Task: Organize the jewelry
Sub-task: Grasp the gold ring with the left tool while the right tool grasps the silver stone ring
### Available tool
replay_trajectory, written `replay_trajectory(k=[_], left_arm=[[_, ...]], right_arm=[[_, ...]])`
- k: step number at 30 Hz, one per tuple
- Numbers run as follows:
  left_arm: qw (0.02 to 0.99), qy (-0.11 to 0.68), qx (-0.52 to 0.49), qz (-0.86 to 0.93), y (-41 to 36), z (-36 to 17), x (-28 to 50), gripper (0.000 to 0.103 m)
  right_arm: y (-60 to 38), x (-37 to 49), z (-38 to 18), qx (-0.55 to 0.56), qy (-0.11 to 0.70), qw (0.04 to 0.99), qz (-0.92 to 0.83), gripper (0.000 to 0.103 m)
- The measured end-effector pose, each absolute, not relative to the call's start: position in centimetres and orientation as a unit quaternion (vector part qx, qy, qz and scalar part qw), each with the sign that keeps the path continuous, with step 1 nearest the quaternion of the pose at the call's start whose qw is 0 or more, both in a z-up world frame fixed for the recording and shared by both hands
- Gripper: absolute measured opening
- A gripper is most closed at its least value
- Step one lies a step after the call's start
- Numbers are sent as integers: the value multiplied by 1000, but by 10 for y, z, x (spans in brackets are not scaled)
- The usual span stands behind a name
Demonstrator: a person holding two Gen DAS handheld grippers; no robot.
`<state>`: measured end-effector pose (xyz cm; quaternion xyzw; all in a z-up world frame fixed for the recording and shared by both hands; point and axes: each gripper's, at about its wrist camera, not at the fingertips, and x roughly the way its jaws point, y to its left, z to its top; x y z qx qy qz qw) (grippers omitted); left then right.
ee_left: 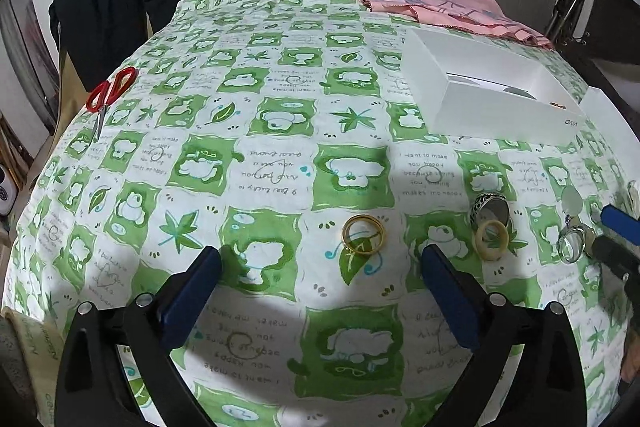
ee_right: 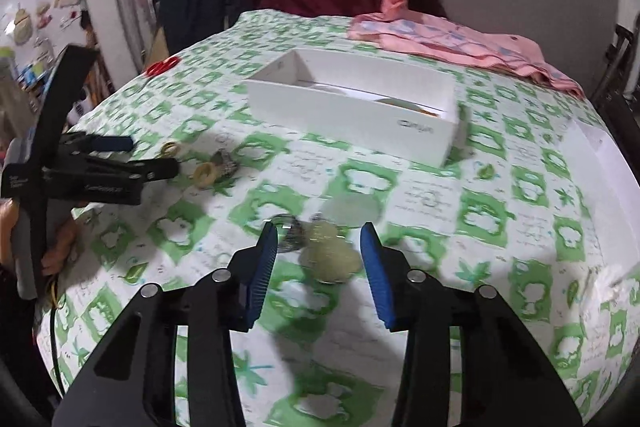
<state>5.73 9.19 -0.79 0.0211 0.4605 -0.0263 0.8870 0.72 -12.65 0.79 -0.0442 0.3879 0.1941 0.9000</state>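
Observation:
A gold bangle (ee_left: 363, 234) lies on the green-and-white cloth between my open left gripper's (ee_left: 322, 263) fingers, a little ahead of them. To its right lie a dark patterned ring (ee_left: 489, 210) and a cream ring (ee_left: 491, 239). A silver ring (ee_left: 572, 245) and a pale jade pendant (ee_left: 572, 202) lie at the far right by my right gripper. In the right wrist view my right gripper (ee_right: 319, 241) is open around the pale pendant (ee_right: 331, 255), with the silver ring (ee_right: 290, 233) by its left finger. The open white box (ee_left: 486, 93) holds items, mostly hidden.
Red scissors (ee_left: 109, 95) lie at the table's left edge. A pink cloth (ee_left: 436, 3) lies at the far right behind the box. A white lid (ee_right: 592, 163) sits right of the box (ee_right: 352, 103). Dark and maroon garments hang behind the table.

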Motion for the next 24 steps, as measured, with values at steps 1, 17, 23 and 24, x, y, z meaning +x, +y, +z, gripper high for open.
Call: replay_trajectory(k=[1,17,23,24], left_arm=[[887,460,21,-26,92,-8,57,99],[887,460,21,-26,92,-8,57,99],[887,460,22,-26,92,-8,57,99],[887,460,22,-27,91,-8,57,99]], right_arm=[[-121,8,8,-48,389,898,200,39],[-110,7,5,-43,402,880,248,33],[-110,8,4,-47,405,881,242,43],[-110,8,4,-46,405,881,241,43]])
